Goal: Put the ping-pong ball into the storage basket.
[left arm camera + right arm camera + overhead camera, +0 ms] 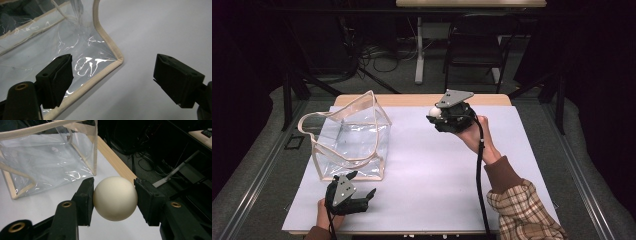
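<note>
Right gripper clamped on cream round ball; I judge clear plastic beige-trimmed bag at 9 o'clock. Left gripper jaws apart beside bag corner.

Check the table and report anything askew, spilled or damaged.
Nothing stands out. The clear bag stands upright on the table, with nothing spilled. The right gripper holds the white ball squarely; the left gripper is open beside the bag's corner.
</note>
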A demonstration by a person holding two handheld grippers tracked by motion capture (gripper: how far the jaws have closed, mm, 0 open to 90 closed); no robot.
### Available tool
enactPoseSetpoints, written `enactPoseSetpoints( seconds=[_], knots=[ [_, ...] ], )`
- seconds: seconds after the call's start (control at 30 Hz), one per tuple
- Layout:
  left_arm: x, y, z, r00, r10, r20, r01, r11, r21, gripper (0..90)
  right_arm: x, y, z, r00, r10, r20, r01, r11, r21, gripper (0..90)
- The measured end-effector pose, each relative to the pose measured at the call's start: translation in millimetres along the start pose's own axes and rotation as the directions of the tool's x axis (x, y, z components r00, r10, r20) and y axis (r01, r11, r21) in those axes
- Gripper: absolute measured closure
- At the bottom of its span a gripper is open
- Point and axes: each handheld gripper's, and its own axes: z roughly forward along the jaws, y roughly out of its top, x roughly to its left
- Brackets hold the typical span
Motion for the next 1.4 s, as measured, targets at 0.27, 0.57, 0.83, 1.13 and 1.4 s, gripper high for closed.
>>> enactPoseSetpoints(
  seconds=[0.27,0.57,0.83,1.13,1.4],
  knots=[
    [0.1,0.0,-0.2,1.0,0.003,0.0,-0.003,1.0,0.001,16.2,3.4,8.1,5.1,0.9999,-0.01,-0.013,0.01,1.0,-0.008,50.9],
    [0.3,-0.1,-0.4,1.0,0.002,-0.001,-0.002,1.0,0.001,16.1,8.2,14.9,10.6,0.9993,-0.029,-0.024,0.029,1.0,-0.008,50.9],
    [0.1,-0.1,-0.4,1.0,0.001,-0.003,-0.001,1.0,0.001,16.2,10.6,20.0,17.2,0.9988,-0.033,-0.037,0.033,0.999,-0.009,50.9],
    [0.1,-0.1,-0.4,1.0,0.003,0.002,-0.003,1.0,-0.001,16.2,12.7,26.3,22.0,0.998,-0.038,-0.049,0.038,0.999,-0.014,50.9],
    [0.1,-0.1,-0.3,1.0,0.002,0.001,-0.002,1.0,-0.002,16.2,13.3,33.2,27.1,0.9972,-0.042,-0.061,0.041,0.999,-0.015,50.9]
  ],
)
